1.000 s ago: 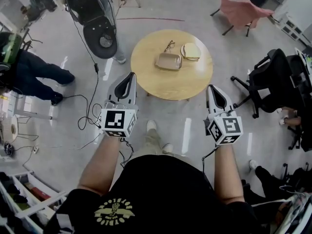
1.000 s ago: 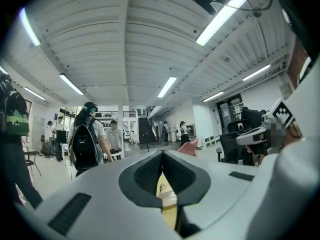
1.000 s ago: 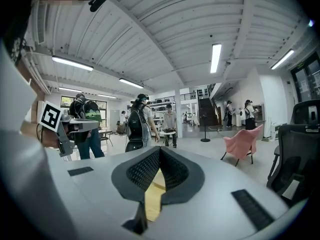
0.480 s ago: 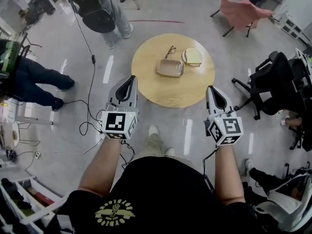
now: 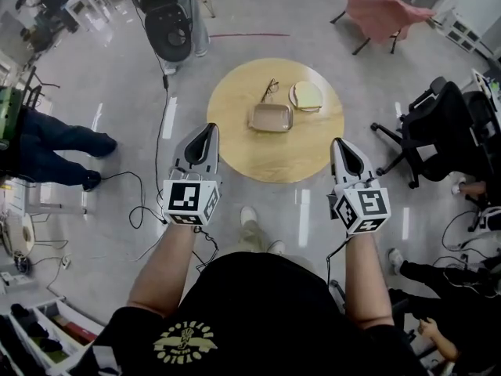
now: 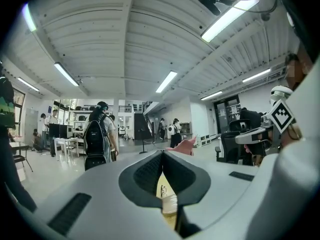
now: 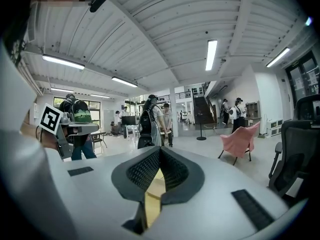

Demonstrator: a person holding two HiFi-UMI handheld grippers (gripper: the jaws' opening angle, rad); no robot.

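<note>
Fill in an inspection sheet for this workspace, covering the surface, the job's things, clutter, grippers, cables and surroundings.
Surface: round wooden table, standing on the floor ahead of both grippers.
Job's things: metal tray near the table's middle; glasses just behind it; plate carrying something pale and flat, to the tray's right.
Clutter: nothing seen.
Grippers: left gripper and right gripper held in the air short of the table, jaws together, nothing between them.
Cables: black cable trailing over the floor left of the table.
Surroundings: pink chair beyond the table; black office chair to its right; person with a backpack at its far left.
</note>
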